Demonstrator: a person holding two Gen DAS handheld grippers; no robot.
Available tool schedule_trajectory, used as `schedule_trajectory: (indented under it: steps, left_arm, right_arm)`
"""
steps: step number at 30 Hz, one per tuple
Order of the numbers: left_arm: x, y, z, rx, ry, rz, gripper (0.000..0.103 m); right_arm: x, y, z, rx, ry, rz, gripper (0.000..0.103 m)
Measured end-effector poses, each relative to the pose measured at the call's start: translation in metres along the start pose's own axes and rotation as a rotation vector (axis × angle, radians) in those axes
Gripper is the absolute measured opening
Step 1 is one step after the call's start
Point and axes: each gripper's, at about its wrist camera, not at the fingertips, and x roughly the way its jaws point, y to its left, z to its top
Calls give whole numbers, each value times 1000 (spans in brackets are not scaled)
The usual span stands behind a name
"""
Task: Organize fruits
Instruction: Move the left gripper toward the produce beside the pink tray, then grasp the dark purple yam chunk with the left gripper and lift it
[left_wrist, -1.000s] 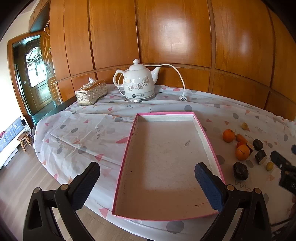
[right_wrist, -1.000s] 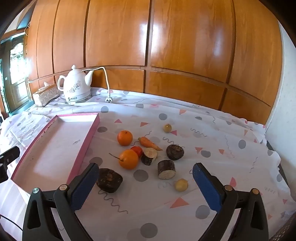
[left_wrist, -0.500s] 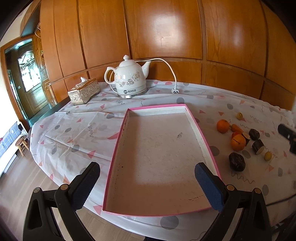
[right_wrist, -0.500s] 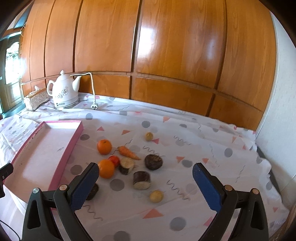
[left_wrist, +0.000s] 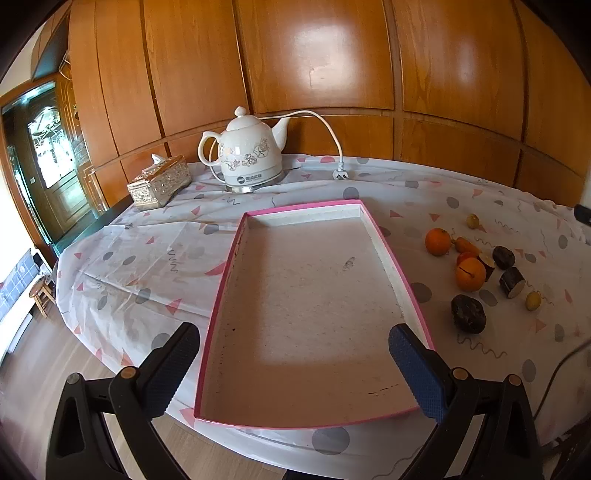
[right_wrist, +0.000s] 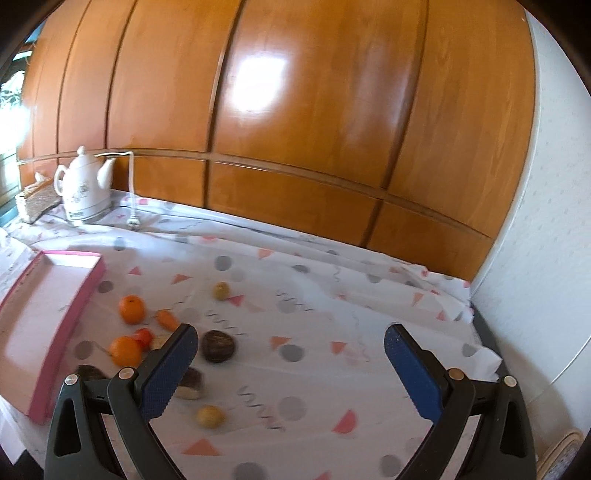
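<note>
The white kettle (left_wrist: 249, 155) carries a small dark logo on its base, too small to read. The pink-rimmed tray (left_wrist: 400, 273) on the counter (left_wrist: 147, 258) holds nothing — the fruits (left_wrist: 471, 274) lie scattered on the cloth just to its right. Both the left gripper (left_wrist: 293, 363) and the right gripper (right_wrist: 290, 369) hold their jaws wide apart, gripping nothing.

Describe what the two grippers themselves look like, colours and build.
The left gripper and right gripper match: black plastic frames with triangular cut-outs, small silver rivets at the joints, and two fingers faced with dark blue textured pads. No markings, cables or sleeves show.
</note>
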Motion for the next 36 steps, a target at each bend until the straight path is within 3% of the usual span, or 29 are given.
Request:
schedule_trajectory:
  steps: [6, 14, 19, 22, 26, 32, 36]
  left_arm:
    - [1, -6, 0, 18, 3, -1, 103]
    - [1, -16, 3, 53, 4, -16, 103]
    - [2, -11, 15, -17, 29, -161, 103]
    - [4, -21, 22, 22, 37, -179, 103]
    - [10, -38, 32, 73, 73, -264, 101]
    - [30, -76, 46, 175, 170, -431, 76]
    - [39, -103, 45, 246, 220, -492, 73]
  right_arm:
    - [20, -34, 3, -13, 19, -75, 103]
    - [54, -75, -7, 82, 87, -106, 103]
    - [67, -107, -12, 268, 162, -60, 103]
    - [73, -121, -16, 354, 212, -57, 103]
    - [79, -140, -23, 481, 255, -33, 103]
    - [79, -155, -30, 602, 280, 6, 103]
    - [80, -154, -30, 608, 277, 31, 103]
